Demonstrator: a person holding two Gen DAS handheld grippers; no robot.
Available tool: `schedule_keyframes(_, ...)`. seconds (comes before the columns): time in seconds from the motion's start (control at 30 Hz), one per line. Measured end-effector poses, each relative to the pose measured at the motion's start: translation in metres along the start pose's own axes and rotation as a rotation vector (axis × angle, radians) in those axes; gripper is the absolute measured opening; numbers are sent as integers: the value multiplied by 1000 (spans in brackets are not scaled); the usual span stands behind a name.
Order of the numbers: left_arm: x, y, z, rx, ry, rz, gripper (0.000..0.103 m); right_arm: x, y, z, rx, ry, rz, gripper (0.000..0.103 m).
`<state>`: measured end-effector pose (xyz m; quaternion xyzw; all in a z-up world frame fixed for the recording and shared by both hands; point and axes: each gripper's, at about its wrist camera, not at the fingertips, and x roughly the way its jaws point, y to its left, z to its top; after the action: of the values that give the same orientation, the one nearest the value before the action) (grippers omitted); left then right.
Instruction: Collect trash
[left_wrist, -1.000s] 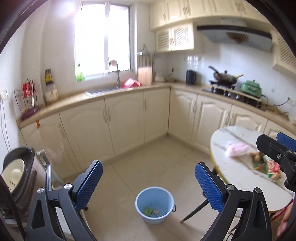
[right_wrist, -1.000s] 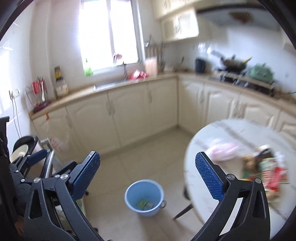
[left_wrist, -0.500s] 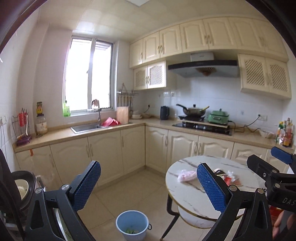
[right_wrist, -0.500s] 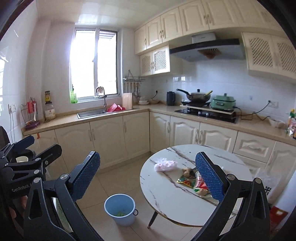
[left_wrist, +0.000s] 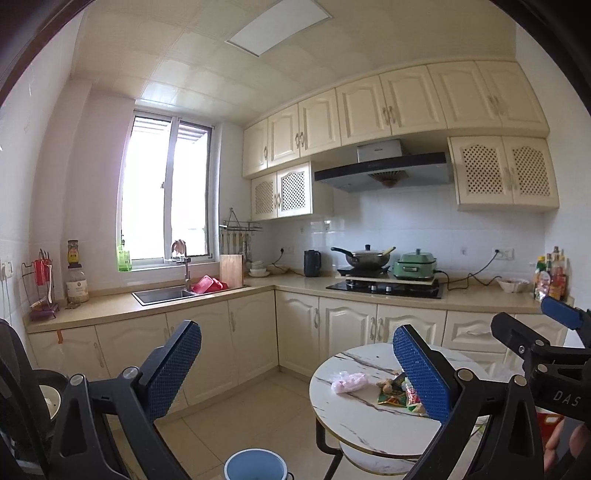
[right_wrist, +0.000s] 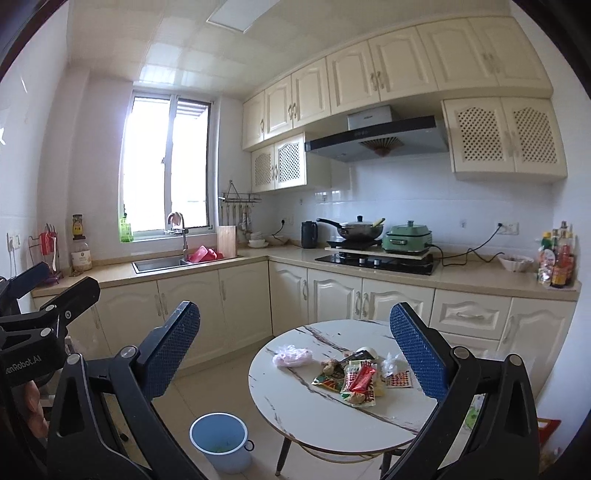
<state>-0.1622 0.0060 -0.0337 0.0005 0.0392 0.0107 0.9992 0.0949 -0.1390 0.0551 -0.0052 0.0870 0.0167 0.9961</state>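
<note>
The trash is a loose pile of snack wrappers (right_wrist: 360, 382) near the middle of the round marble tabletop (right_wrist: 295, 402), with a crumpled pink bag (right_wrist: 291, 356) sitting just beside it. The blue bucket (right_wrist: 219, 441) is on the floor by the table's left edge. Both tools are up in the air, well apart from the pile: the right tool (right_wrist: 295, 354) is spread wide and empty, same with the left tool (left_wrist: 295, 373). I'd say go for one wrapper at the pile's edge, pinch low and flat, then carry it over the bucket before letting go.
</note>
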Motion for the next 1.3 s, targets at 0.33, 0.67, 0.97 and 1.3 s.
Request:
schedule_keyframes(0.33,12,2,15,-4,16,1,102,-1,-5,-7,7,8,-11,103)
schedule_keyframes(0.67,49,-12,54,-2,31,-1,102,-1,-10,-8,14,8,-25,103)
schedule_keyframes(0.97,96,-7,47,-17,97,-9,102,19,-32,-18,34,44,-70,103)
schedule_keyframes(1.3,226,-12,23,-56,322,-38,102,98,-87,-74,95,234,-161,103)
